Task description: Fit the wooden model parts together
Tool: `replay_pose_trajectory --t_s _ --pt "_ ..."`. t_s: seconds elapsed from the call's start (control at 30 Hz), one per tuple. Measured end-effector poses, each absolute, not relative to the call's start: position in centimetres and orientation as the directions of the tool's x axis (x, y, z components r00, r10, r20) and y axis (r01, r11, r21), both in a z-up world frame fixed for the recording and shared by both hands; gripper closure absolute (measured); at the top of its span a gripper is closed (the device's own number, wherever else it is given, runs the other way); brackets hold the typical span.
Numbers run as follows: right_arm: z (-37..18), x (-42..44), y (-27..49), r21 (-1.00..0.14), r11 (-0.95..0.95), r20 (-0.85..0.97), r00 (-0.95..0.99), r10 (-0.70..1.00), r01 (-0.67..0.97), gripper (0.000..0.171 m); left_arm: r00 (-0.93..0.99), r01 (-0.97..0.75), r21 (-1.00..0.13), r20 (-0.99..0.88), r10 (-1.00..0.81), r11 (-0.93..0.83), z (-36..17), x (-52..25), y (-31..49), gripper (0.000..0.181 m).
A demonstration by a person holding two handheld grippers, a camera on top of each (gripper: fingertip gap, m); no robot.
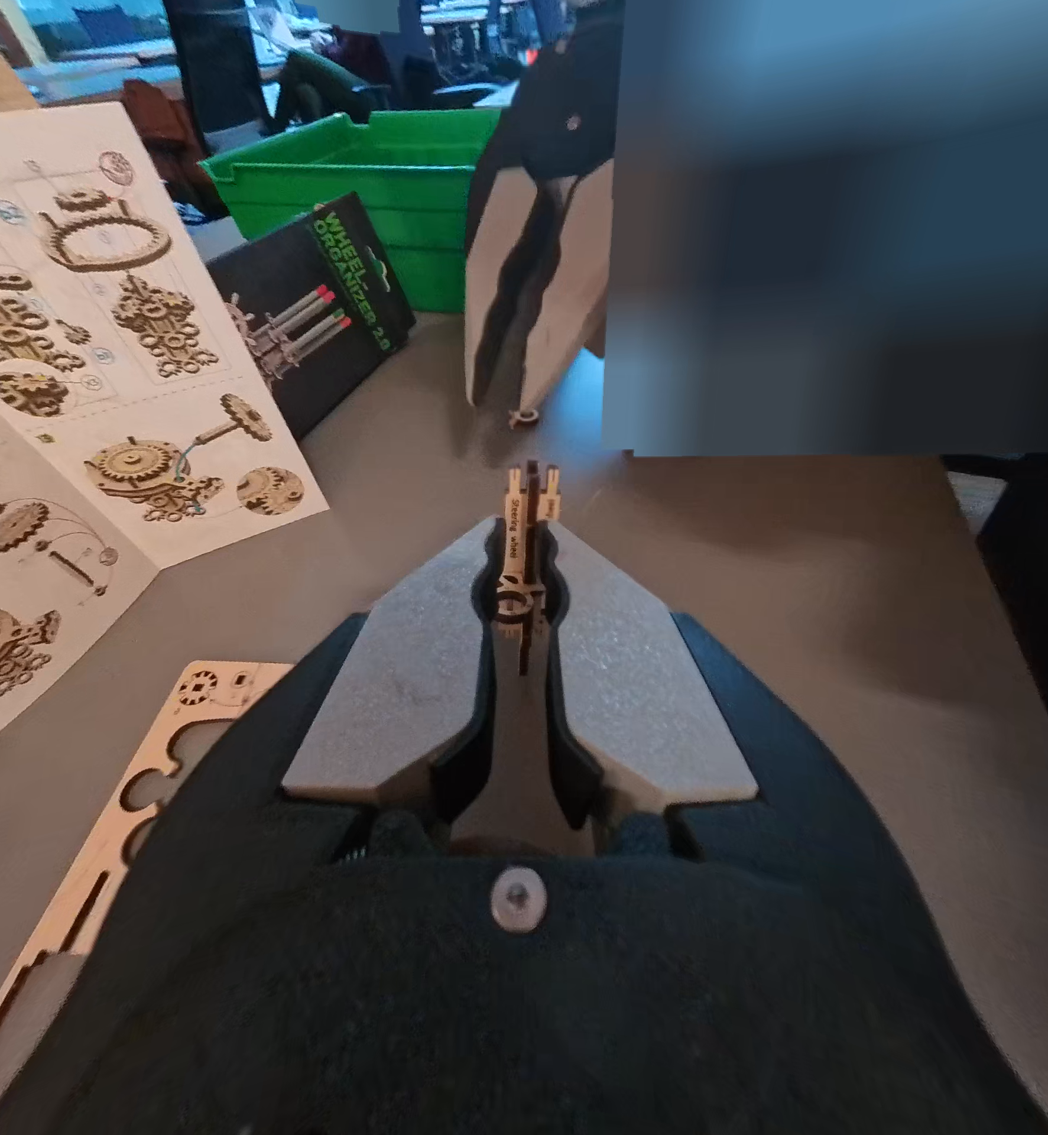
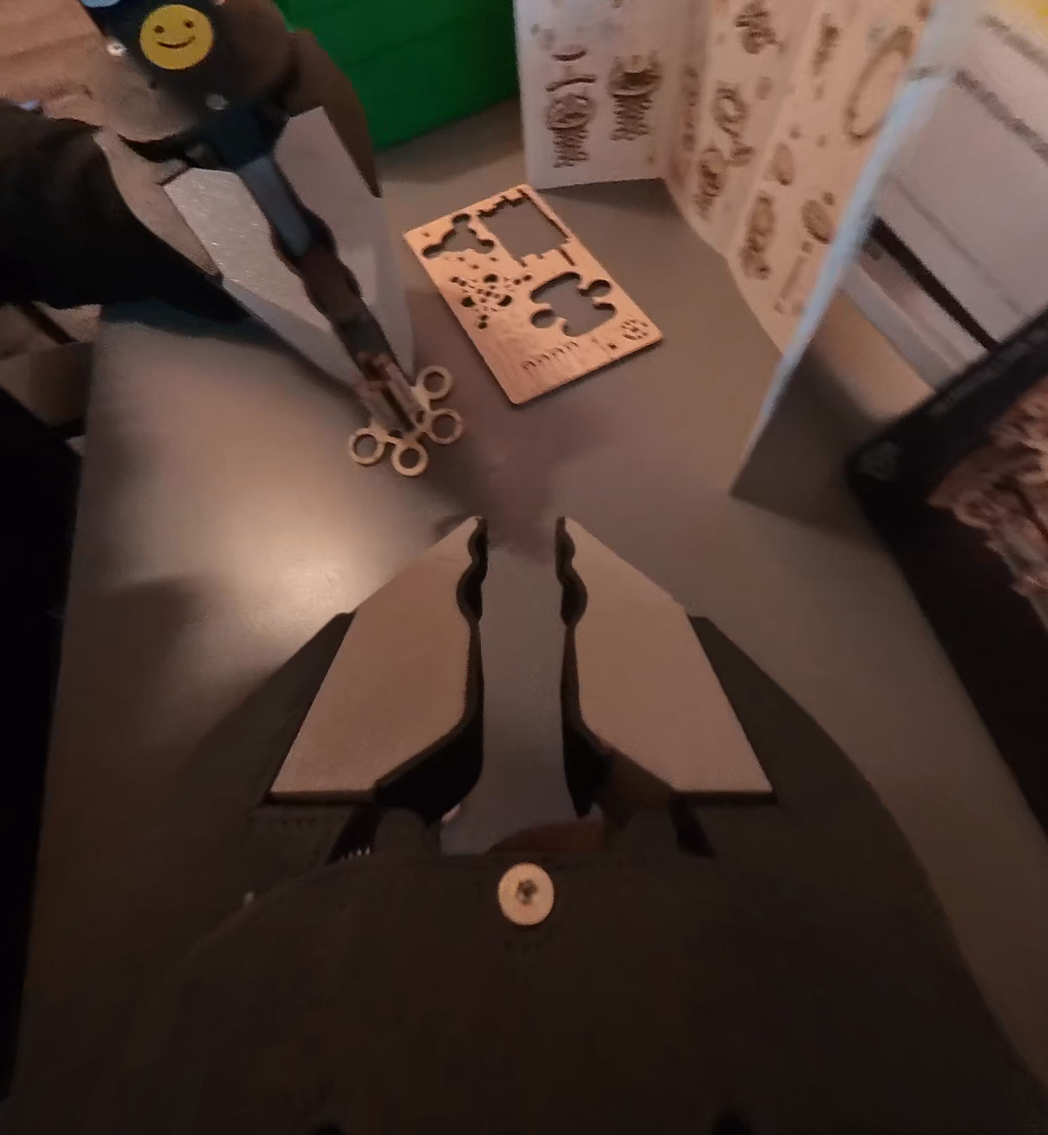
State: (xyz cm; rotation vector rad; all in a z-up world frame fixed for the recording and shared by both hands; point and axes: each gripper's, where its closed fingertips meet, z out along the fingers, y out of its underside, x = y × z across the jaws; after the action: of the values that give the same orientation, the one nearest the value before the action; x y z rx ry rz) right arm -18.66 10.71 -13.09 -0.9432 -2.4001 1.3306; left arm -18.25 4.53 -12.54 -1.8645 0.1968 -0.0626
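My left gripper (image 1: 524,522) is shut on a slim wooden shaft (image 1: 516,528) built from crossed slats. The shaft's pronged end sticks out past the fingertips, and a small ring sits on it between the fingers. In the right wrist view the left gripper (image 2: 380,374) points down at the table with a flat wooden piece of several rings (image 2: 411,430) at its tip. I cannot tell whether that piece is on the shaft. My right gripper (image 2: 521,528) is open and empty. In the left wrist view it (image 1: 500,393) hangs over a tiny wooden part (image 1: 522,419) on the table.
A wooden sheet with cut-out holes (image 2: 533,295) lies flat on the grey table (image 2: 232,553); it also shows at lower left (image 1: 140,798). A folded instruction sheet (image 1: 110,368) stands at the left, with a black box (image 1: 318,307) and a green bin (image 1: 386,184) behind it. There is about 7 centimeters between the tips of the two grippers.
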Motion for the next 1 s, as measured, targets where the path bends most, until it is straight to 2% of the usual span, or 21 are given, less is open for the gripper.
replay_pose_trajectory --t_s 0.2,0.43,0.77,0.83,0.93,1.0 --pt "-13.1 -13.3 14.5 -0.809 0.434 -0.026 -0.761 0.648 0.397 0.151 0.976 -0.124 -0.959 -0.071 -0.205 -0.256 -12.1 -17.2 4.7 0.175" --pt "-17.2 -8.9 16.2 -0.700 0.612 0.144 -0.767 0.626 0.368 0.151 0.968 -0.123 -0.962 -0.062 -0.243 -0.245 -12.0 -15.1 6.2 0.175" --pt "-19.1 -8.6 15.9 -0.708 0.614 0.122 -0.795 0.594 0.350 0.151 0.966 -0.116 -0.969 -0.059 -0.251 -0.217 -11.6 -14.4 7.0 0.176" --pt "-19.1 -8.7 15.8 -0.702 0.630 0.135 -0.805 0.577 0.333 0.157 0.966 -0.115 -0.969 -0.058 -0.252 -0.217 -11.6 -14.4 7.0 0.176" --pt "-19.1 -9.1 16.4 -0.662 0.692 0.205 -0.818 0.538 0.289 0.159 0.962 -0.119 -0.969 -0.059 -0.267 -0.218 -11.7 -14.1 7.0 0.176" --pt "-19.0 -10.3 18.1 -0.598 0.738 0.269 -0.790 0.552 0.312 0.148 0.961 -0.118 -0.968 -0.054 -0.272 -0.223 -11.7 -14.0 7.0 0.176"
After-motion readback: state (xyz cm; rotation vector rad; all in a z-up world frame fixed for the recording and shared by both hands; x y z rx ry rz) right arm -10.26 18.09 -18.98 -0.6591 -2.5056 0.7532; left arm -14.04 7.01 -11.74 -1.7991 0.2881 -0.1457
